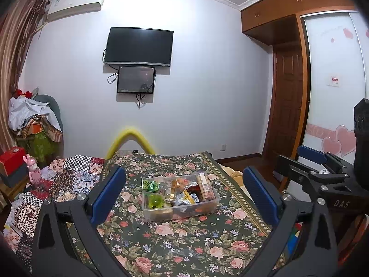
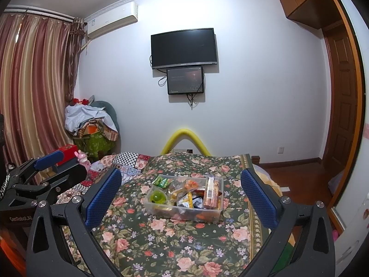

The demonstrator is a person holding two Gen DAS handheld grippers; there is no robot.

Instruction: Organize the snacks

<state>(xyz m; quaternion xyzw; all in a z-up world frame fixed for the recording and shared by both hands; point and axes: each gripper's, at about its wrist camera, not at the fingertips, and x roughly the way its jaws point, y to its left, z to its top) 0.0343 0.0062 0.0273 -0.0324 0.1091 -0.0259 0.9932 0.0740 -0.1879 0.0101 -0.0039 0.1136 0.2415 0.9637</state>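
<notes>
A clear plastic box [image 1: 215,202] [image 2: 218,212] full of snacks sits on the flowered cloth [image 1: 184,242] [image 2: 173,242]. In it lie a green jelly cup [image 1: 154,200] [image 2: 157,196], green candy packets [image 1: 151,185] [image 2: 161,182], a long biscuit pack [image 1: 206,187] [image 2: 211,192] and mixed wrappers. My left gripper [image 1: 184,195] is open and empty, held back from the box. My right gripper [image 2: 182,195] is open and empty, also short of the box. Each gripper shows in the other's view, the right one at the right edge [image 1: 309,161], the left one at the left edge [image 2: 53,166].
A patchwork quilt [image 1: 69,177] [image 2: 124,164] lies left of the cloth. A yellow foam tube [image 1: 129,140] [image 2: 184,138] arches behind the far edge. A pink toy [image 1: 33,170] and red box [image 1: 11,159] stand at the left. Wooden floor [image 2: 299,180] lies right.
</notes>
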